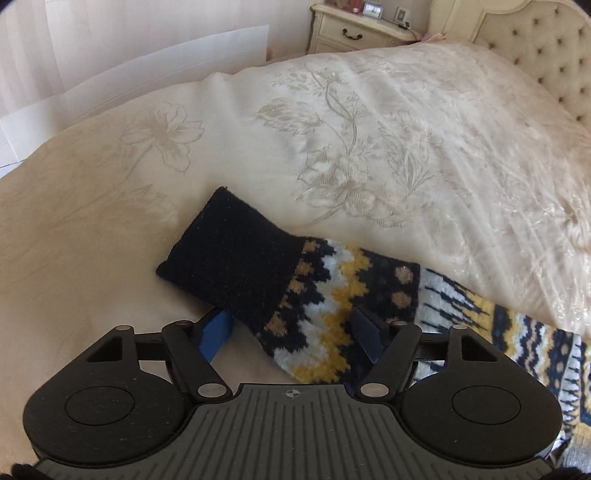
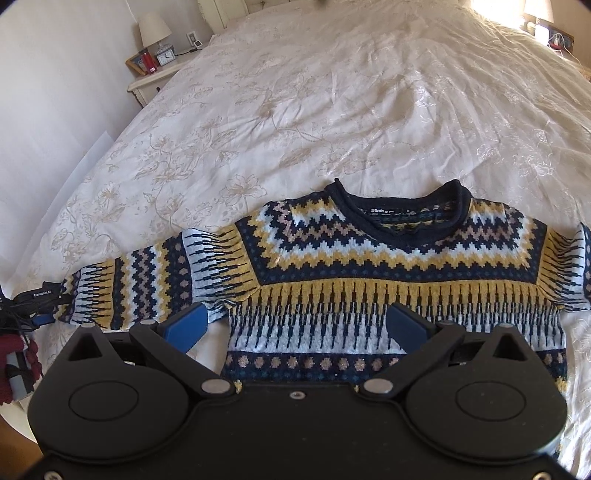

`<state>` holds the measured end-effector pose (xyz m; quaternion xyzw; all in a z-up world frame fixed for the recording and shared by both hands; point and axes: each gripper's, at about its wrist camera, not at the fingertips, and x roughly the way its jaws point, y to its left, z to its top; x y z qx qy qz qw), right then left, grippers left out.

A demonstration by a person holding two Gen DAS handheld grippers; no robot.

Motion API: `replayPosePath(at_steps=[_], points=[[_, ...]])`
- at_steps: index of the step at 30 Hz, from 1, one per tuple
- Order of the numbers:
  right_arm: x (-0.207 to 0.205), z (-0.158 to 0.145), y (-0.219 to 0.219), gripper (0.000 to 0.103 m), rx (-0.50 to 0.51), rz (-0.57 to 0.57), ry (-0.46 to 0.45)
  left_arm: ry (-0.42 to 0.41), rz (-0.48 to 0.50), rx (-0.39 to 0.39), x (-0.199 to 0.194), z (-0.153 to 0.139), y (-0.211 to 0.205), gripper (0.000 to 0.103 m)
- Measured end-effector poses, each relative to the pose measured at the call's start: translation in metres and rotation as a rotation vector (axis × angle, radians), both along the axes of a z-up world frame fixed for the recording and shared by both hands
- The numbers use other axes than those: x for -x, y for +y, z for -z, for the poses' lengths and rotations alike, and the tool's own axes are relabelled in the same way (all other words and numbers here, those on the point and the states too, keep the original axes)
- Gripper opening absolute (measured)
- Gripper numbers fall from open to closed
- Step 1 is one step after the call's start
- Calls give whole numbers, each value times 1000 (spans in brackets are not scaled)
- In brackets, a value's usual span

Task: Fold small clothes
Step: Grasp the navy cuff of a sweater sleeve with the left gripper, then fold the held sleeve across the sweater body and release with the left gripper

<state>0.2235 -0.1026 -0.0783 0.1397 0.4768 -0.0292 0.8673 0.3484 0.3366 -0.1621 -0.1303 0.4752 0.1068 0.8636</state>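
A small knitted sweater (image 2: 388, 266) with navy, yellow, white and tan zigzag bands lies flat on the bed, front up, navy collar away from me, sleeves spread sideways. In the left wrist view its left sleeve (image 1: 332, 295) with a navy cuff (image 1: 236, 254) lies across my left gripper (image 1: 291, 328). That gripper is open, one blue finger on each side of the sleeve, the left finger (image 1: 216, 332) partly under the cuff. My right gripper (image 2: 295, 325) is open and empty, hovering over the sweater's lower body. The left gripper also shows in the right wrist view (image 2: 40, 299) at the sleeve end.
The cream floral bedspread (image 2: 314, 110) covers the bed. A nightstand (image 2: 155, 77) with a lamp, clock and frame stands at the left. A tufted headboard (image 1: 546, 55) and a nightstand (image 1: 354, 33) show in the left wrist view. A dark red knit item (image 2: 14, 365) lies at the bed's left edge.
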Motion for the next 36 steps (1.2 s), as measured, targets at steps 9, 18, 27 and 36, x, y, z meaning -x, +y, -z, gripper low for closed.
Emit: replayPosePath(at_steps=[9,18,27,36], points=[[1,11,-4,102,-12,-20,32,-100,12,46,6,-33,-10,7],[15,23,-35,102,-57,-48,31,-291,243,-40,29,-121,-118,7],[52,25,-108,102,-111,-68,17,-360,396,27,47,-149,-268,7],[84,26,-194,102,-121,-20,7,-317,537,90,71,-111,-416,7]])
